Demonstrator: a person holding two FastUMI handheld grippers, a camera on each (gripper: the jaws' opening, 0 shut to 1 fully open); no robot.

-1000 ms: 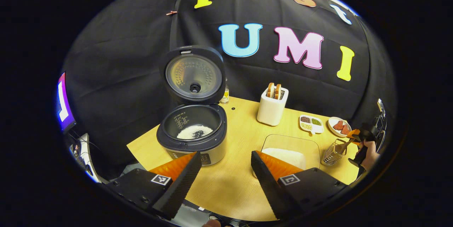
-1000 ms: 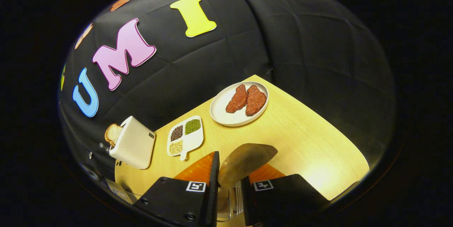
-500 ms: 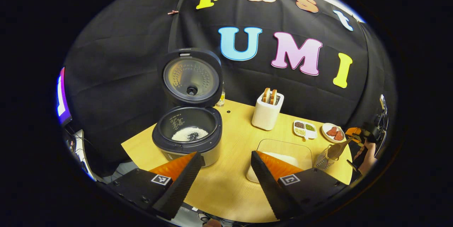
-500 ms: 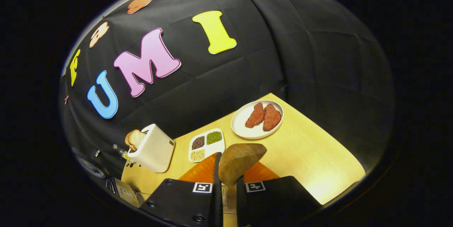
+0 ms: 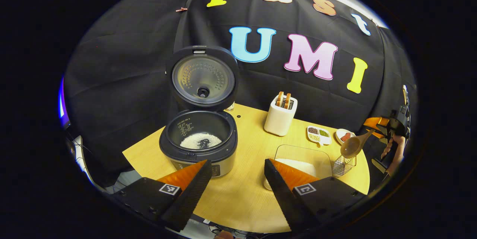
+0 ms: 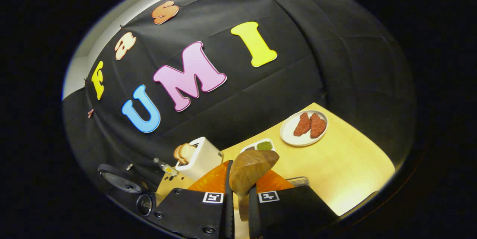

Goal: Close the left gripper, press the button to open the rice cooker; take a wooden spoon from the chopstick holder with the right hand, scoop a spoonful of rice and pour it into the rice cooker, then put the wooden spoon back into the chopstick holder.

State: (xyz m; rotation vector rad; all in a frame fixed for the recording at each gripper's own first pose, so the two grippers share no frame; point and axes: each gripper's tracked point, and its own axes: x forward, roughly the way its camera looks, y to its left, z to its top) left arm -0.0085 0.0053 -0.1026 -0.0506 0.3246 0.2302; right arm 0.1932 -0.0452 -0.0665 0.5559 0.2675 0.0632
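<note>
The rice cooker [image 5: 199, 138] stands open on the wooden table, its lid [image 5: 203, 78] upright and some white rice in the pot. My left gripper [image 5: 236, 162] hovers open in front of it, holding nothing. At the far right, my right gripper [image 5: 376, 125] is shut on the handle of the wooden spoon [image 5: 352, 147], which hangs tilted just above the wire chopstick holder [image 5: 343, 164]. In the right gripper view the spoon's bowl [image 6: 251, 170] sticks up between the fingers of the right gripper [image 6: 244, 179]. A clear container of rice [image 5: 303, 157] sits beside the holder.
A white toaster [image 5: 280, 118] with bread stands mid-table. A divided dish of beans [image 5: 317, 134] and a plate of meat [image 6: 303, 127] lie at the far right. A hand [image 5: 395, 149] holds the right gripper past the table's edge [image 5: 242, 220].
The right gripper has risen with the spoon, lifting it from inside the chopstick holder to above it. The left gripper has drawn back a little and stayed open.
</note>
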